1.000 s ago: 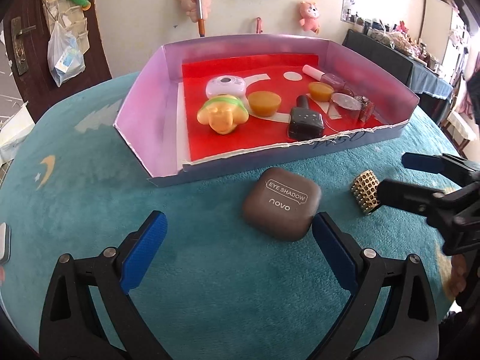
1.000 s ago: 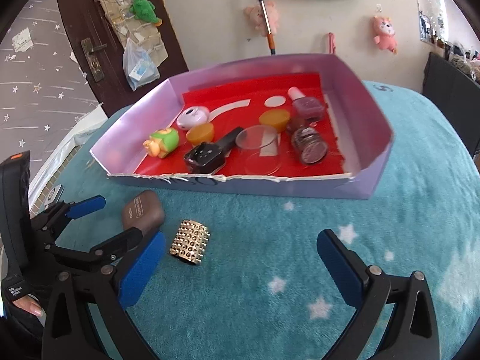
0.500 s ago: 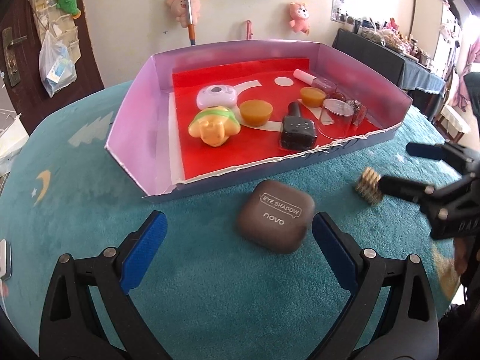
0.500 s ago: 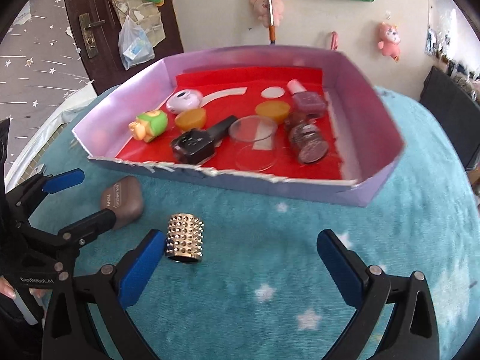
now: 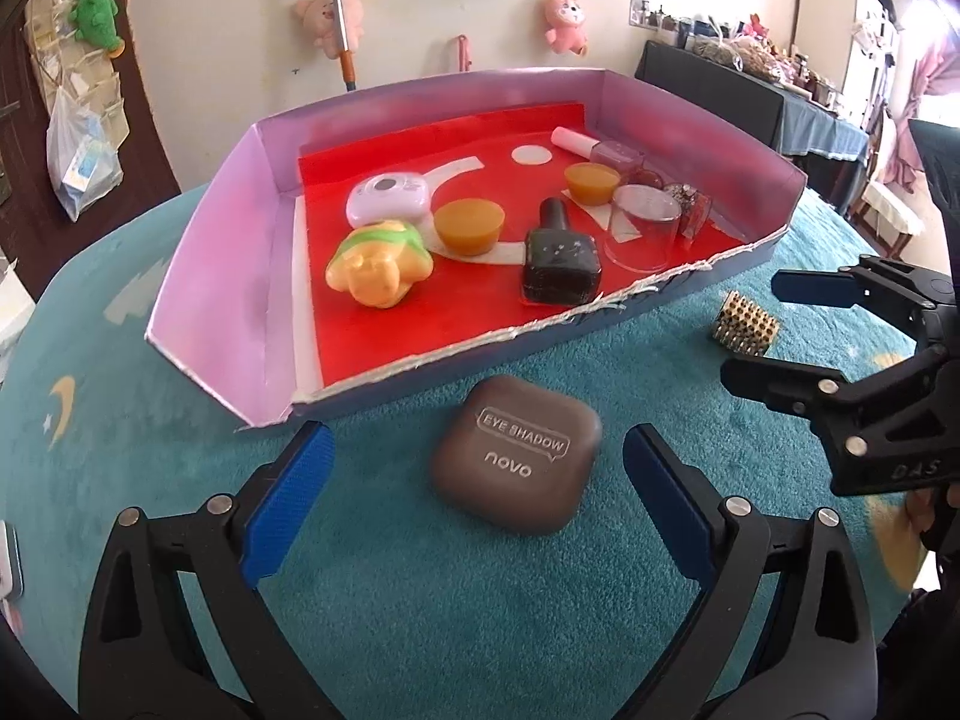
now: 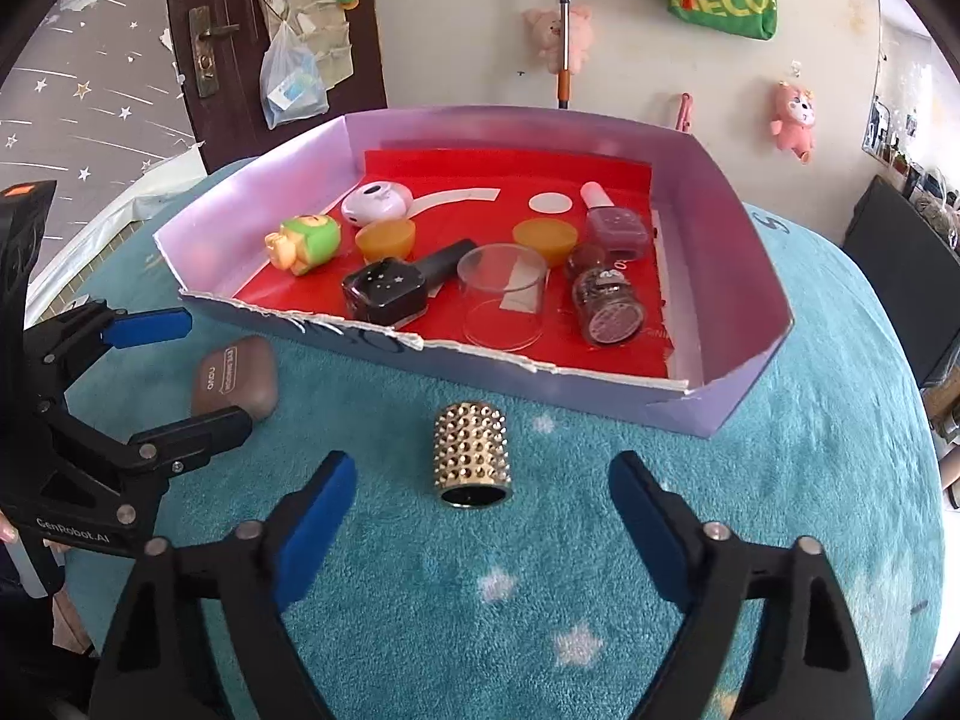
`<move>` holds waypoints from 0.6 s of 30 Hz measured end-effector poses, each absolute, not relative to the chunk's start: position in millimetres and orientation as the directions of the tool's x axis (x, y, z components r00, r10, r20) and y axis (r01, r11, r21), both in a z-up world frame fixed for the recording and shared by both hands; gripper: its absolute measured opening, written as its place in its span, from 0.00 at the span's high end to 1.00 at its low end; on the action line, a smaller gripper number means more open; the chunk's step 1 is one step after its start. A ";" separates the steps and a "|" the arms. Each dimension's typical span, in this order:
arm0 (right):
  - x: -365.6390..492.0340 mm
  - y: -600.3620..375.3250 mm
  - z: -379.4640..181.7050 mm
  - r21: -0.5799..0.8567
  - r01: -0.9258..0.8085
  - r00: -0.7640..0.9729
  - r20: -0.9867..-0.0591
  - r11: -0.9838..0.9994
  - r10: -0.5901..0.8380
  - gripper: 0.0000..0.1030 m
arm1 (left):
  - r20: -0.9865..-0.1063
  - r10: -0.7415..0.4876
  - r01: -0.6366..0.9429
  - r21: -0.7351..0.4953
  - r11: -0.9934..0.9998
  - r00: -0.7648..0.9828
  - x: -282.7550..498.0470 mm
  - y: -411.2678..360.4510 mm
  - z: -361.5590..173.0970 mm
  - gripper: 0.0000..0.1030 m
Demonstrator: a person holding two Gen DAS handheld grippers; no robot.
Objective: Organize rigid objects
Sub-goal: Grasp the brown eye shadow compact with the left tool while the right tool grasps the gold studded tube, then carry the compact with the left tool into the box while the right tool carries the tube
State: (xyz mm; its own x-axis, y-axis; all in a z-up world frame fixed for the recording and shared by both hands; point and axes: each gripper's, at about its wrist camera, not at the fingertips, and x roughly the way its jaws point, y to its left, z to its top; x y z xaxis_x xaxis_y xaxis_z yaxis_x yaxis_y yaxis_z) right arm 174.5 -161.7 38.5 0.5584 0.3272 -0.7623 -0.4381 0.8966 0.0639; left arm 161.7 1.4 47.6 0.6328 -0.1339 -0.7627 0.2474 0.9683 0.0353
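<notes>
A brown eye shadow case [image 5: 517, 461] lies on the teal cloth, just ahead of and between the fingers of my open left gripper [image 5: 477, 471]; it also shows in the right wrist view [image 6: 235, 377]. A gold studded cylinder [image 6: 473, 453] lies on its side just ahead of my open right gripper [image 6: 480, 507], and shows in the left wrist view [image 5: 746, 324]. Neither gripper touches its object. The purple box [image 5: 216, 276] with a red floor holds a toy figure [image 5: 379, 263], a black bottle [image 5: 561, 261], a clear cup [image 5: 642, 228] and other small items.
The box [image 6: 708, 402] stands behind both objects, its torn front wall low. The right gripper's fingers show at the right of the left wrist view [image 5: 798, 339]; the left gripper shows at the left of the right wrist view [image 6: 162, 372]. Table edge lies beyond.
Both grippers moved forward. The eye shadow case now lies between the left fingers. The right gripper swung left so the studded cylinder is centred ahead of it.
</notes>
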 end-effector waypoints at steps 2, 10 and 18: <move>176.5 -161.6 38.3 0.058 -0.434 0.561 -0.763 0.899 0.320 0.20 | -0.762 -0.140 0.257 0.035 0.966 0.632 162.5 -0.3 47.3 0.12; 177.2 -158.2 36.2 0.053 -0.455 0.555 -0.764 0.889 0.330 0.46 | -0.783 -0.195 0.295 -0.015 0.955 0.591 165.2 -3.7 41.5 0.46; 167.0 -154.5 46.0 0.070 -0.498 0.559 -0.736 0.865 0.381 0.74 | -0.744 -0.248 0.288 -0.078 0.954 0.621 155.2 -1.1 60.4 0.46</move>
State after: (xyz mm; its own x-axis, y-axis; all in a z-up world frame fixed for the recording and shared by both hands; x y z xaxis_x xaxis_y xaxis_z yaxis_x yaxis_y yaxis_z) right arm 167.0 -154.5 46.0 0.5589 0.3812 -0.7364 -0.4975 0.8646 0.0700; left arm 155.2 -1.1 60.4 0.6208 -0.2481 -0.7437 0.2881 0.9544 -0.0779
